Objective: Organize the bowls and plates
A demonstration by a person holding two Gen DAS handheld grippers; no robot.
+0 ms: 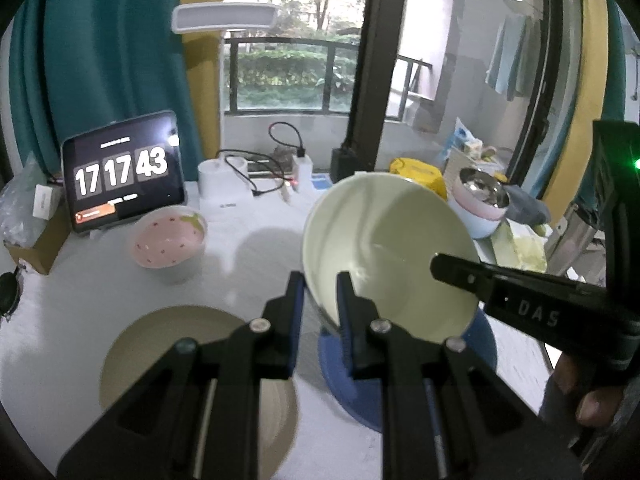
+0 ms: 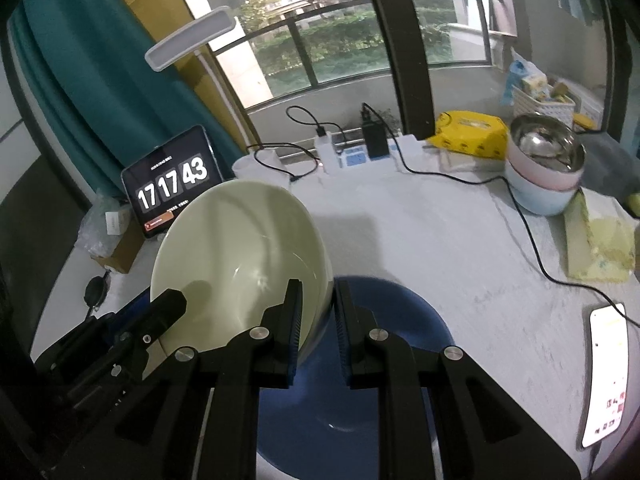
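A pale green bowl [image 1: 384,248] is held tilted above a blue plate [image 1: 352,384]. My left gripper [image 1: 320,300] is shut on the bowl's left rim. My right gripper [image 2: 316,308] is shut on the bowl's right rim [image 2: 320,280]; the bowl [image 2: 240,256] fills the left of that view, with the blue plate [image 2: 384,360] beneath it. A beige plate [image 1: 132,352] lies on the white table to the left. A pink strawberry-pattern bowl [image 1: 168,240] stands further back on the left.
A tablet showing a clock [image 1: 124,172] stands at the back left. Stacked pastel bowls with a steel one on top [image 2: 544,164] sit at the back right. Cables and a power strip [image 2: 332,148], a yellow pack [image 2: 468,132] and a phone [image 2: 606,372] lie on the table [image 2: 460,240].
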